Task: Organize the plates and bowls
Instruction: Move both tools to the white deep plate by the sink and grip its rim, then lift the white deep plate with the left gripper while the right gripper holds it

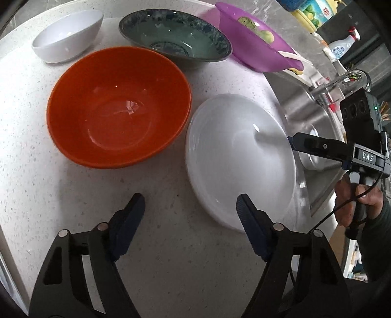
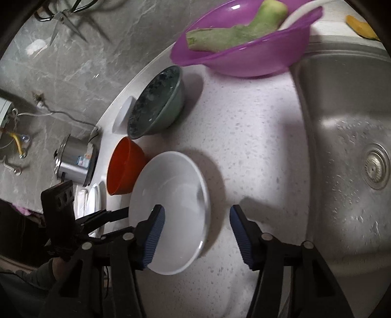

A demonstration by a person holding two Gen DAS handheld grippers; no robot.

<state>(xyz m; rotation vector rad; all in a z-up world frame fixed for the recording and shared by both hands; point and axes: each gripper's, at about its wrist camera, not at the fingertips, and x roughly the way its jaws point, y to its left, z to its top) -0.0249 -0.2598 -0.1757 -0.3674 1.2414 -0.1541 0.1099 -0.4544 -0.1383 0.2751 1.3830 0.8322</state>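
Note:
A white plate (image 1: 239, 156) (image 2: 171, 210) lies on the speckled counter beside the sink. An orange bowl (image 1: 117, 107) (image 2: 124, 166) sits to its left, a dark green patterned bowl (image 1: 176, 36) (image 2: 156, 100) behind it, and a small white bowl (image 1: 68, 34) (image 2: 123, 112) at the far left. My left gripper (image 1: 190, 205) is open and empty over the counter, its right finger at the plate's near rim. My right gripper (image 2: 196, 215) (image 1: 297, 141) is open, straddling the plate's sink-side rim.
A purple basin (image 1: 256, 41) (image 2: 242, 49) holding green vegetables stands at the back by the steel sink (image 2: 342, 146) (image 1: 305, 110). A faucet (image 1: 342, 80) rises behind the sink. A steel pot (image 2: 73, 161) and scissors (image 2: 63, 17) are by the wall.

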